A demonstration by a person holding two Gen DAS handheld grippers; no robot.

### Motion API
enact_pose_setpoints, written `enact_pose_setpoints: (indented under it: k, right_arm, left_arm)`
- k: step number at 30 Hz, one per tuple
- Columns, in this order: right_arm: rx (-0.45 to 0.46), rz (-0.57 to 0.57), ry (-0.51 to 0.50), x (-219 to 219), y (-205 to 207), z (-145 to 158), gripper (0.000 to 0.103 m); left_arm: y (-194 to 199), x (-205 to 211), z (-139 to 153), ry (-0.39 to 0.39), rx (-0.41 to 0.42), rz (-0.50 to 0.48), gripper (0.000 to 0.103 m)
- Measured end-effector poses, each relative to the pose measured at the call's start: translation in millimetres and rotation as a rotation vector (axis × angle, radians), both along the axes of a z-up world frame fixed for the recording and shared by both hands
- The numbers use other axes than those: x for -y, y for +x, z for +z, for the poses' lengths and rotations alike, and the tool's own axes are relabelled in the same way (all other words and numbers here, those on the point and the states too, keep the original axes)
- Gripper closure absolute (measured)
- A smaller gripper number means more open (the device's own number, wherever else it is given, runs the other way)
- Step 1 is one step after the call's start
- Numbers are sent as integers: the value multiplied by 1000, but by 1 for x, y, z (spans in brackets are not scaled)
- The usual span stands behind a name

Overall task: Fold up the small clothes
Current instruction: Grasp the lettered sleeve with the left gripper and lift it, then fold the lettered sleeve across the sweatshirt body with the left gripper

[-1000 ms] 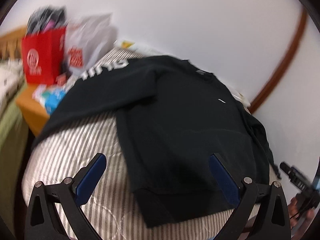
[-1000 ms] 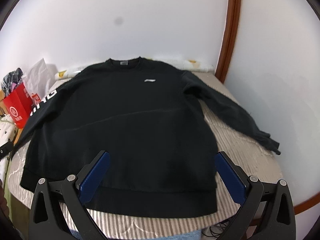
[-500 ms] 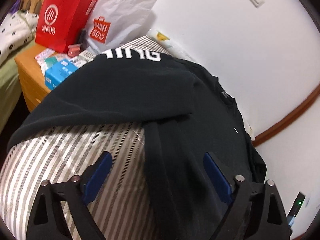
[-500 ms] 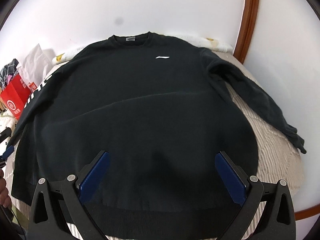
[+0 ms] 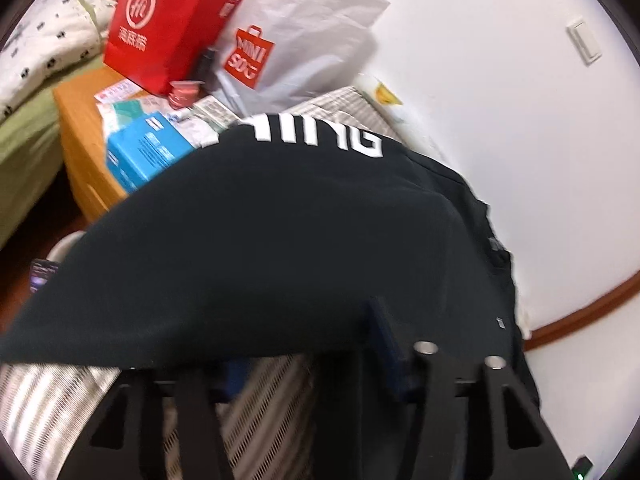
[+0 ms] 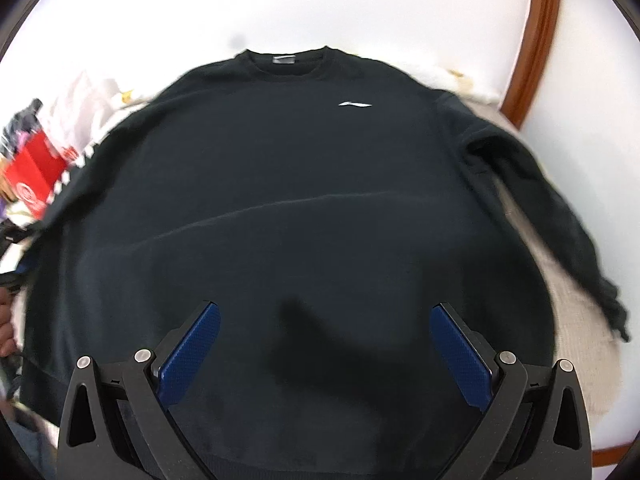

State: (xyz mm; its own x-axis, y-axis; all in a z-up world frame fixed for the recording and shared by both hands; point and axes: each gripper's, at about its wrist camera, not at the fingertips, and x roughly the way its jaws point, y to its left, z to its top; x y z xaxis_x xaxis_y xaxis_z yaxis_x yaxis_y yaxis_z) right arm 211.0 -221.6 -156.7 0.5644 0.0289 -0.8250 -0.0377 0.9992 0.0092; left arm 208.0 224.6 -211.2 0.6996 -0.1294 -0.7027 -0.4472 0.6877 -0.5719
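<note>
A black sweatshirt (image 6: 312,184) lies flat, front up, on a striped bed, with a small white logo (image 6: 355,104) on the chest. My right gripper (image 6: 324,344) is open just above its lower body, jaws wide apart, holding nothing. In the left wrist view the left sleeve (image 5: 256,248) with white lettering (image 5: 320,136) fills the middle. My left gripper (image 5: 308,364) is low at the sleeve's lower edge; the sleeve drapes over its left finger and hides it, so its state is unclear. The right sleeve (image 6: 560,216) trails off to the right.
A wooden bedside table (image 5: 80,120) to the left holds a red paper bag (image 5: 168,24), a white shopping bag (image 5: 288,48) and a blue box (image 5: 144,152). White walls with brown trim (image 6: 536,40) border the bed. Striped bedding (image 5: 48,408) shows below the sleeve.
My left gripper has moved forward and down to the left sleeve, whose edge now covers its left finger. My right gripper has moved closer over the sweatshirt's body, still open.
</note>
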Motion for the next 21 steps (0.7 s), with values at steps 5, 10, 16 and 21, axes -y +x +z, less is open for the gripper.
enact_pose_setpoints:
  k: [5, 10, 16, 21]
  right_arm:
    - [8, 17, -56, 5, 5, -4, 0]
    - [-18, 5, -44, 19, 9, -15, 0]
    - [4, -30, -71, 39, -2, -15, 0]
    - [8, -60, -81, 57, -12, -14, 0]
  left_arm:
    - [17, 16, 37, 229, 2, -14, 87]
    - [40, 47, 81, 343, 87, -113, 95]
    - [86, 121, 123, 449, 169, -267, 96]
    - [122, 212, 123, 534, 176, -470, 96]
